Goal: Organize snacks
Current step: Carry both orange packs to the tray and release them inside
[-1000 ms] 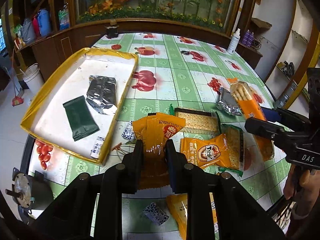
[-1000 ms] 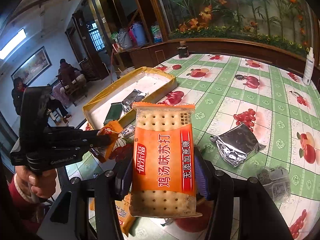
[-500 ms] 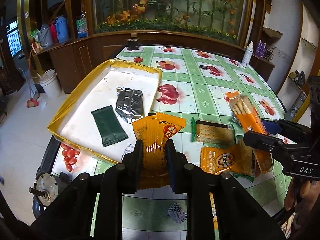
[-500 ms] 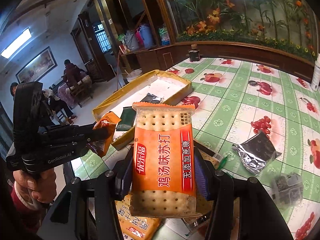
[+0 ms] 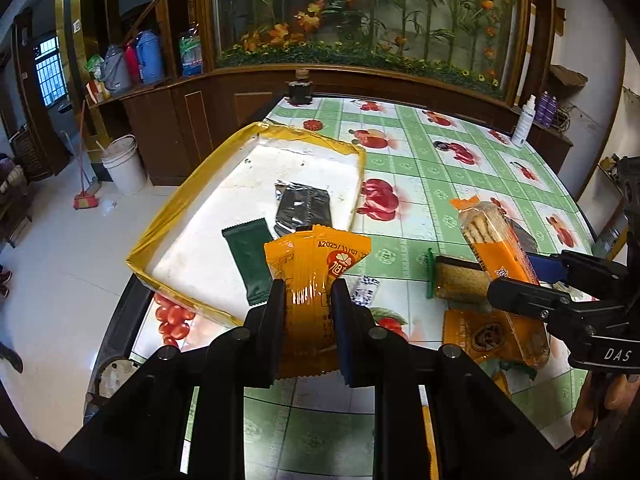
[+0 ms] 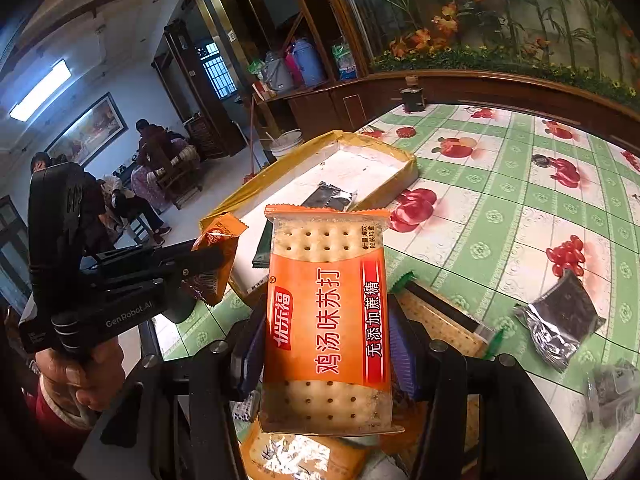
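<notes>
The table (image 5: 460, 184), under a green checked cloth printed with fruit, carries the work. At its left edge sits the yellow-rimmed tray (image 5: 176, 216), white-floored, holding a dark green sachet (image 5: 250, 264) and a black foil packet (image 5: 302, 208) lying side by side, apart from each other.

The right gripper (image 6: 328, 340) is pinched on the cracker pack (image 6: 326, 320) across its lower half, jaws pressing both long edges, the pack raised clear of the table and upright. Judged light but brittle: the crackers inside would break under a hard squeeze, and the glossy film looks slippery, so an edge grip at mid-length is sound.

The left gripper (image 5: 308, 300) is clamped on the orange sachet (image 5: 316, 272) near its middle, the top flaring above the jaws, held above the tray's near corner. It appears soft, thin and very light; the crimped film should yield without harm.

Loose on the cloth remain a green-edged cracker pack (image 5: 456, 284), an orange biscuit pack (image 5: 476, 336), a crumpled silver packet (image 6: 560, 324) and a small patterned sweet (image 5: 366, 292). None lies between either gripper and the tray. The raised near rim of the tray is the one obstacle to clear. The two grippers are close together, and contact between them is a risk if both go in at once.
</notes>
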### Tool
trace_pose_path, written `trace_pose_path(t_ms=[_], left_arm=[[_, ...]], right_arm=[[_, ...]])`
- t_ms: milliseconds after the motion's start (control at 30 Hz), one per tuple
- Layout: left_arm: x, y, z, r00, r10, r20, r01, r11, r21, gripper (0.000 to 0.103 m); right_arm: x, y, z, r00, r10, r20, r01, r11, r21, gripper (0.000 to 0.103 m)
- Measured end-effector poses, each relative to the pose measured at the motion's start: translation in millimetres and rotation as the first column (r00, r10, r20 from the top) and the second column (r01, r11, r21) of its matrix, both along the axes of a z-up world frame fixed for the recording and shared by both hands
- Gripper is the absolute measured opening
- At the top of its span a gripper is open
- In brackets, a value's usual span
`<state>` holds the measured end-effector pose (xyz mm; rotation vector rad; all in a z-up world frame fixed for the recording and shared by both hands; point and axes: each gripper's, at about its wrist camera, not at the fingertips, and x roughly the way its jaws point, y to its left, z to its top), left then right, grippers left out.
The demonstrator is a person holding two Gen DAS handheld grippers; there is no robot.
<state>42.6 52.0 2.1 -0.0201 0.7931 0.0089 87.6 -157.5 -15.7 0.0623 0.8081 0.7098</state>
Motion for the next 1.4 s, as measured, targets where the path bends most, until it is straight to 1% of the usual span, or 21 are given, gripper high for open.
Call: trace_pose_path(t_ms=[333, 600, 767, 933, 1033, 1233, 1300, 1400], left_arm=[[10.2, 14.7, -1.8, 0.999, 0.044, 0.005, -0.044, 0.999, 0.021, 0.02], [26.9, 25.5, -5.9, 0.995, 0.103, 0.01, -0.104, 0.993, 0.064, 0.02], [40.9, 37.4, -9.7, 0.99, 0.138, 0.0, -0.138, 0.989, 0.057, 0.02], [57.5, 49.5, -13.8, 0.984, 0.174, -0.024, -0.174, 0.984, 0.03, 0.02], [69.5, 55.8, -18.7, 0.98, 0.189, -0.055, -0.19, 0.982, -0.003, 0.02], [94.6, 57.8, -31.3, 0.968, 0.23, -0.1, -0.229, 0.973, 0.02, 0.02], [103.4, 57.6, -38.3, 0.961, 0.244, -0.127, -0.242, 0.97, 0.028, 0.02], [110.6, 59.0, -43.3, 0.955, 0.259, -0.143, -0.256, 0.966, 0.038, 0.02]], right_arm=[[17.4, 23.3, -3.2, 0.999, 0.035, -0.029, -0.035, 0.999, 0.016, 0.054], [38.7, 42.9, -2.7, 0.998, 0.049, -0.045, -0.049, 0.999, 0.011, 0.054], [57.7, 58.6, 2.2, 0.998, 0.054, -0.044, -0.054, 0.998, 0.011, 0.054], [90.1, 79.8, 4.8, 0.998, 0.042, -0.054, -0.042, 0.999, 0.007, 0.054], [114.9, 94.4, 2.6, 0.998, 0.022, -0.066, -0.023, 1.0, -0.005, 0.054], [167.2, 123.2, -15.9, 0.993, -0.009, -0.118, 0.002, 0.999, -0.053, 0.054], [179.7, 130.7, -23.4, 0.991, -0.012, -0.134, 0.002, 0.998, -0.07, 0.054], [196.2, 137.5, -33.8, 0.989, -0.032, -0.146, 0.019, 0.995, -0.093, 0.054]])
